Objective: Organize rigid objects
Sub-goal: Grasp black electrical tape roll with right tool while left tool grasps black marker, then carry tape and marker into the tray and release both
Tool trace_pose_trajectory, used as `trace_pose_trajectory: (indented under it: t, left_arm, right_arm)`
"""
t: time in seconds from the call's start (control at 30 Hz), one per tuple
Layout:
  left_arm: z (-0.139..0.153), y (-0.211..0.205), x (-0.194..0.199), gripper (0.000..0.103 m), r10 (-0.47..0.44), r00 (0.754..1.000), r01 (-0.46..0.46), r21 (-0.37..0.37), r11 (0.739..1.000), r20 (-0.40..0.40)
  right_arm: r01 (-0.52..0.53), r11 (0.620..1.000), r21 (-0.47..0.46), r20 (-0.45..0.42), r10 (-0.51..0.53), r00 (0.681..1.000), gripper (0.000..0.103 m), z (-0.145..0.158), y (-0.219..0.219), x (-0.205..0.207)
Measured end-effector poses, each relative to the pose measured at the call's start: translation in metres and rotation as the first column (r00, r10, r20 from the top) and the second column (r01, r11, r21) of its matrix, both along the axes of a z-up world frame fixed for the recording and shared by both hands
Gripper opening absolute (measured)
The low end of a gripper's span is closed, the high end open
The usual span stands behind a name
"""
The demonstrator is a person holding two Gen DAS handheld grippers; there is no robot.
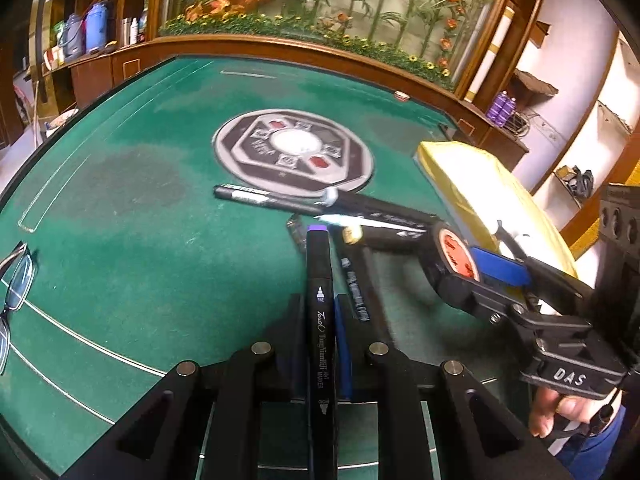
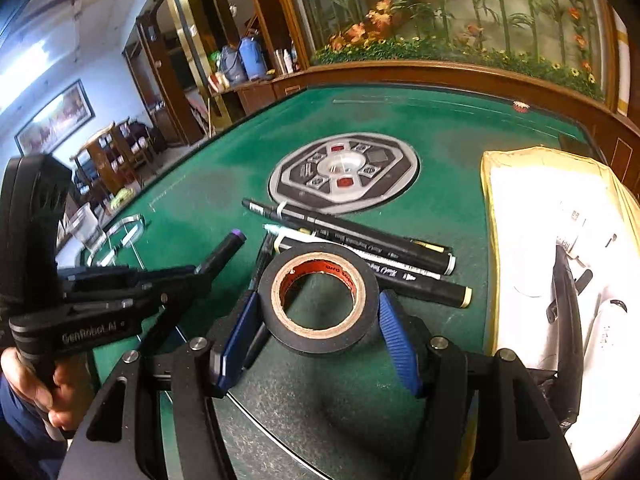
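Meanwhile left gripper point(image 1: 320, 320) clamps marker point(image 1: 318, 280); right gripper point(image 2: 316, 320) clamps tape point(image 2: 318, 300).

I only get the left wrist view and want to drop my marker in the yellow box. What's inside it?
Observer: The box holds white packaging with a long black tool lying on it, towards its right side.
Operator: Is the tape gripped on both sides?
Observer: Yes. Both blue pads press on the outer rim of the tape, and its hole faces the right camera.
Operator: What lies between the tape and the box?
Observer: Just beyond the tape lies a marker whose cream end cap points at the box and stops short of its yellow rim.
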State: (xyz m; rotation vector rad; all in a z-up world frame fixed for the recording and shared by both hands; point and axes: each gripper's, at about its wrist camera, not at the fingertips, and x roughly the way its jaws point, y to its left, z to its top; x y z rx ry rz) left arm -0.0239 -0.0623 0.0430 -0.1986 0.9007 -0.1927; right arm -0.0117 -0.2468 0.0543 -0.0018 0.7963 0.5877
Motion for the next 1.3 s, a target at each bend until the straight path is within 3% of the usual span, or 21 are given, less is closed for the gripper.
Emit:
trace_pose_trajectory:
  t: [0.33, 0.73, 0.97, 1.13, 1.3]
  left_arm:
    - [0.030, -0.046, 0.011, 0.015, -0.104, 0.994, 0.105, -0.047, 0.993, 0.022]
    - [0.041, -0.143, 0.072, 0.014, -0.244, 0.969, 0.235, -0.156, 0.959, -0.043]
    - [0.031, -0.195, 0.107, 0.014, -0.267, 0.959, 0.247, -0.186, 0.951, -0.094]
    - [0.017, -0.217, 0.114, 0.014, -0.278, 0.953, 0.254, -0.180, 0.950, -0.121]
    - [0.004, -0.227, 0.117, 0.014, -0.268, 0.953, 0.243, -0.174, 0.954, -0.141]
  right_arm:
    - [0.198, 0.975, 0.098, 0.020, -0.201, 0.979, 0.060, 0.028, -0.069, 0.021]
    - [0.500, 0.865, 0.044, -0.007, -0.500, 0.866, 0.060, 0.042, -0.164, 0.068]
    - [0.557, 0.830, -0.024, -0.076, -0.557, 0.827, 0.060, 0.026, -0.187, 0.116]
    - [0.551, 0.832, -0.070, -0.112, -0.555, 0.824, 0.060, 0.013, -0.185, 0.127]
    - [0.546, 0.836, -0.058, -0.135, -0.549, 0.825, 0.060, 0.009, -0.189, 0.124]
